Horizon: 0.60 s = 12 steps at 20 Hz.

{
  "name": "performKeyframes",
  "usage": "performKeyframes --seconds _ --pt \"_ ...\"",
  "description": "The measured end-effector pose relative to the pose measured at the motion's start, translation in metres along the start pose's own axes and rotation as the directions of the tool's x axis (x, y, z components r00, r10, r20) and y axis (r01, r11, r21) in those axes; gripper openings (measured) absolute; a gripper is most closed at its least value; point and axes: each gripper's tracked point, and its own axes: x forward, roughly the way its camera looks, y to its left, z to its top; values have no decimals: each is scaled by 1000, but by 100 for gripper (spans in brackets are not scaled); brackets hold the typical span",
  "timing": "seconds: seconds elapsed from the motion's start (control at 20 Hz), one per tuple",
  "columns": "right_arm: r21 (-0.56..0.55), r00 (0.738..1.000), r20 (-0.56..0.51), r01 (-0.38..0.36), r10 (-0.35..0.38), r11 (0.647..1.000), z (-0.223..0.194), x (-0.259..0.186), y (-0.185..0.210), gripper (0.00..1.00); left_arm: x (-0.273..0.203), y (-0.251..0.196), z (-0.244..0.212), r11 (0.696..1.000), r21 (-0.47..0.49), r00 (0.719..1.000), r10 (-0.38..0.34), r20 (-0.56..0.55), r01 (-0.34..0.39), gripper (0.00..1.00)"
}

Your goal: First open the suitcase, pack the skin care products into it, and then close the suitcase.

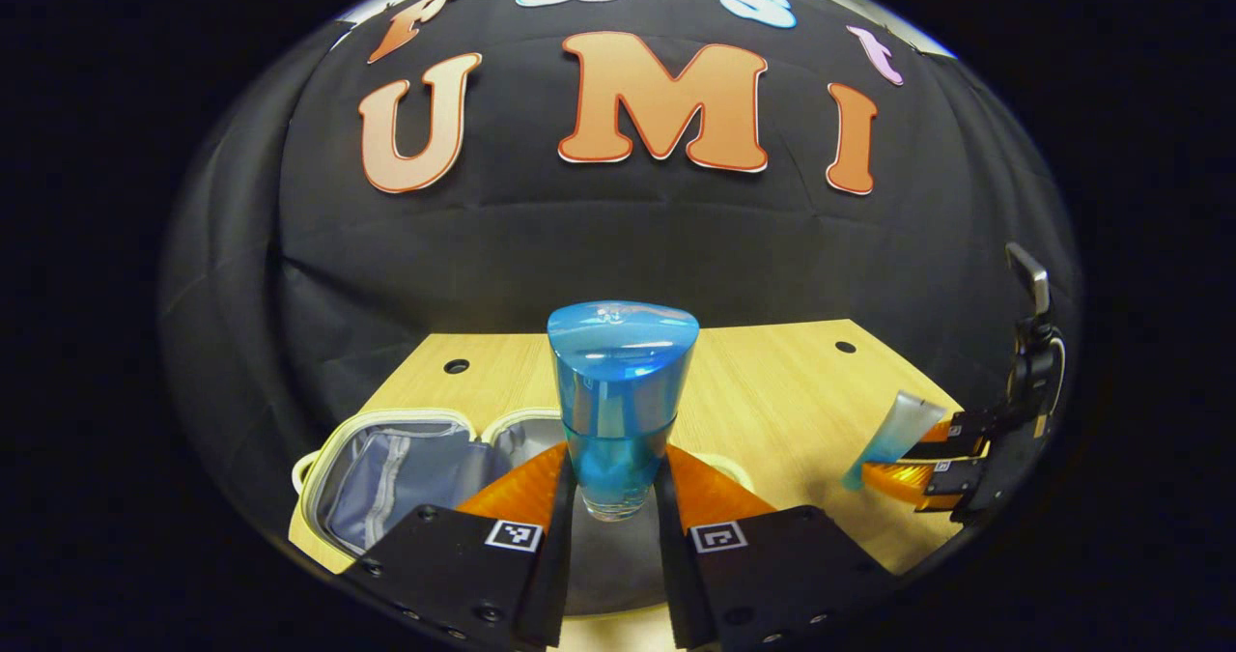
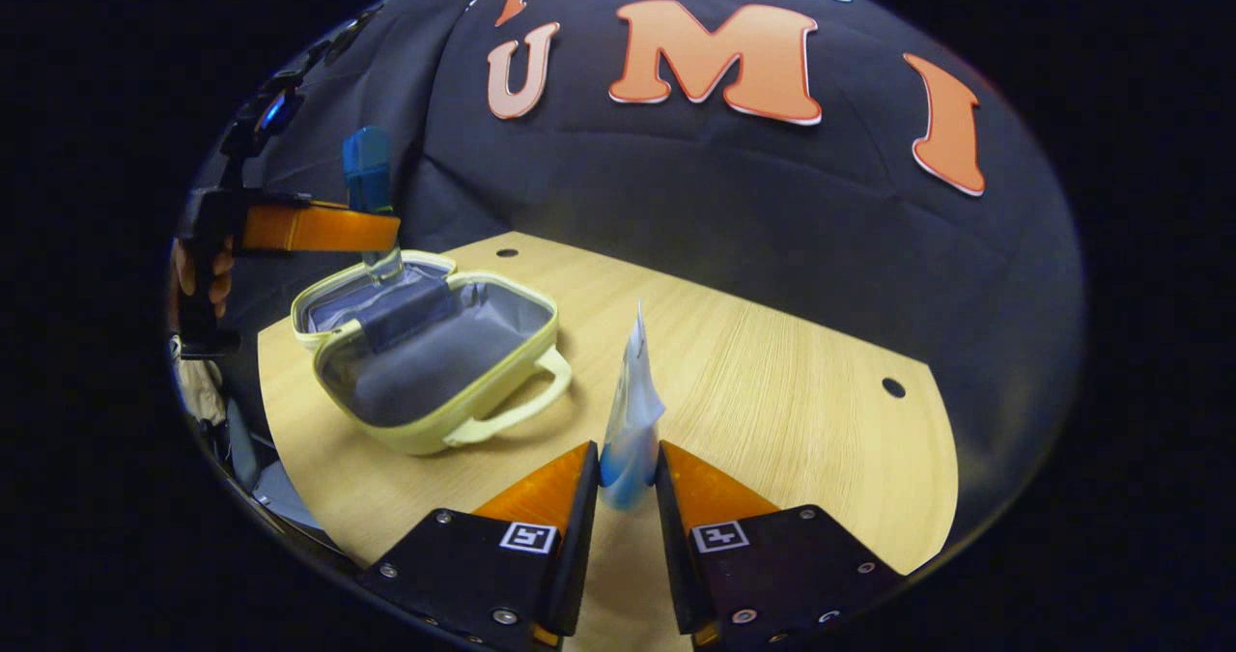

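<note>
left gripper (image 1: 616,497) pinches the blue bottle (image 1: 618,401) near its base, both fingers on it, upright above the open suitcase (image 2: 425,353), which sits at the left of the table (image 2: 772,362). we judge the packing is under way. right gripper (image 2: 628,483) clamps a pale tube (image 2: 632,411), held up over bare wood to the suitcase's right. we should lower the bottle into the lined tray before letting go, then bring the tube across.

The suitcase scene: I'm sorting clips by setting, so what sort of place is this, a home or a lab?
Likely a staged recording booth, not a home: a black cloth wall behind a bare wooden table with drilled holes, holding just an open suitcase, while handheld tools carry a blue bottle and a tube.
</note>
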Motion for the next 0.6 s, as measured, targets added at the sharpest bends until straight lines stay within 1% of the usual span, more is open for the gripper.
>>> performKeyframes --seconds 0.1,0.15,0.25,0.4,0.45,0.5,0.55,0.6 --pt "32 1000 14 -5 5 999 17 -5 14 37 0 16 -6 1000 -1 999 -11 -39 11 43" --pt "41 1000 14 -9 8 999 23 -7 20 37 1 23 -10 1000 -4 998 -20 -66 20 41" --pt "32 1000 31 -4 3 999 39 -10 30 37 1 35 -20 999 -12 993 -40 -110 39 41" --pt "39 1000 27 -6 5 999 46 -14 49 37 3 50 -42 998 -12 981 -67 -180 66 41" --pt "39 1000 18 2 -3 999 44 -14 55 32 5 52 -51 997 -14 973 -82 -213 81 41" --pt "34 1000 12 17 -18 999 43 -15 59 37 9 50 -58 994 -19 964 -105 -243 104 41" --pt "31 1000 5 20 -20 999 40 -17 67 37 8 49 -71 992 -22 946 -122 -302 121 41" --pt "34 1000 -4 21 -21 999 38 -19 75 37 11 49 -80 990 -22 936 -140 -324 141 41"
